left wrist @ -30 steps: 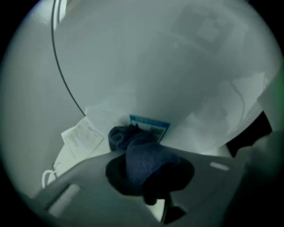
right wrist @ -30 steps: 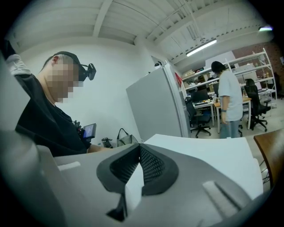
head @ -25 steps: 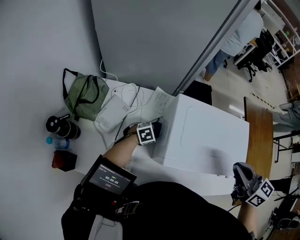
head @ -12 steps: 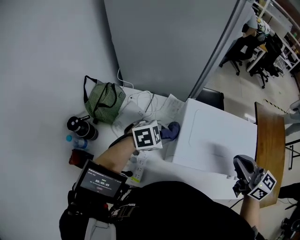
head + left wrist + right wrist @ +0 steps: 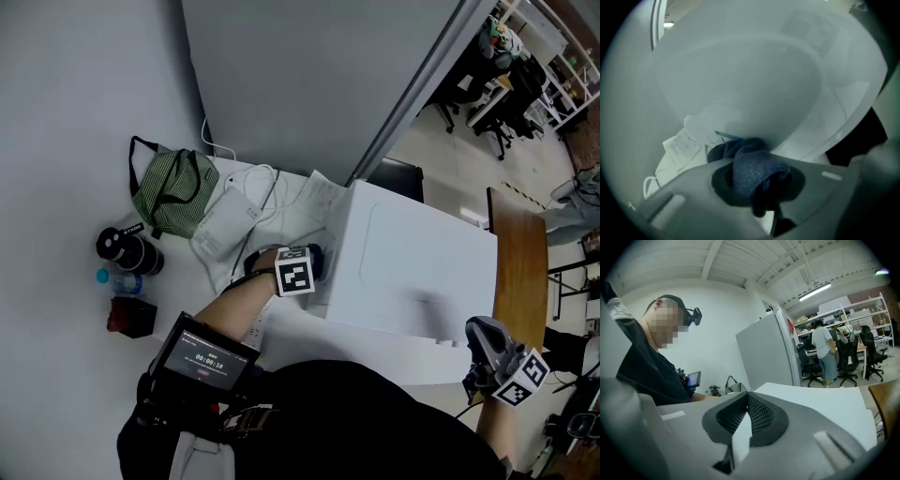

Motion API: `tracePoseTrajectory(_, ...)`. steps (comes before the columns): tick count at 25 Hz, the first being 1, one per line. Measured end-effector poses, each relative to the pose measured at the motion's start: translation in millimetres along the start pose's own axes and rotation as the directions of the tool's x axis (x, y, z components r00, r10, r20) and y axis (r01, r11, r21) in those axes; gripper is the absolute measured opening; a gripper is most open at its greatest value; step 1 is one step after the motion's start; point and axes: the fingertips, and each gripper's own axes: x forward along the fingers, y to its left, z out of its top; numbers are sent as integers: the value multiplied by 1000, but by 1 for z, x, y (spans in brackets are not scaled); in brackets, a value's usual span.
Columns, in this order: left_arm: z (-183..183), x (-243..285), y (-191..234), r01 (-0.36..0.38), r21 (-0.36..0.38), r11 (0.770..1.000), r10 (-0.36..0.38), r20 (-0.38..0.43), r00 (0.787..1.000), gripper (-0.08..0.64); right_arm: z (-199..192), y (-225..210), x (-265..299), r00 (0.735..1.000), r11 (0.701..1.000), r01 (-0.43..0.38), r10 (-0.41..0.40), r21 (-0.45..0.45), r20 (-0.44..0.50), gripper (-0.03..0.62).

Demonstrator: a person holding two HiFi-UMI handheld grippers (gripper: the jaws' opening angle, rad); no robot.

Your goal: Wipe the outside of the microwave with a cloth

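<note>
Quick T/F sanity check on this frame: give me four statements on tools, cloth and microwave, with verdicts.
1. The left tool grips a blue cloth. True.
2. The cloth is on top of the microwave. False: it is held at the microwave's left side wall, the one facing the clutter.
3. The right tool holds a second cloth. False: its jaws are together with nothing between them, near the microwave's front right corner.
4. A green striped bag sits to the left of the microwave, apart from it. True.
</note>
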Motion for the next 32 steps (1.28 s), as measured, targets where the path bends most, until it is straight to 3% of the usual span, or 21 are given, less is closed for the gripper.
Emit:
tracePoseTrajectory(5, -31, 53, 5, 1, -25, 1000, -3, -58, 998, 60, -1, 4, -7, 999, 1000, 19, -19, -23, -29, 5)
tracePoseTrajectory(8, -34, 53, 4, 5, -18, 1000, -6, -65, 998, 60, 1, 8, -8, 999, 999, 10, -11, -33, -31, 5)
tracePoseTrajectory(10, -27, 33, 1, -1, -10, 1000, 0, -53, 999, 60, 3, 11, -8, 1000, 999, -5, 5, -37, -9, 5)
tracePoseTrajectory(16, 26, -90, -16, -105, -13, 994, 106, 111, 988, 58, 11, 18, -2, 993, 996, -81, 84, -32, 88, 5)
tracePoseTrajectory(20, 61, -134, -53, -86, 45, 995, 78, 150, 986, 59, 19, 29, 5, 982, 990, -136, 139, -38, 126, 5)
tracePoseTrajectory(25, 55, -106, -58, -95, 78, 992, 89, 84, 993, 58, 17, 31, 3, 984, 991, -132, 135, -28, 116, 5)
tracePoseTrajectory(32, 4, -19, -45, -27, 20, 999, 27, 8, 1000, 58, 1, 29, -11, 998, 998, -60, 61, -25, 35, 5)
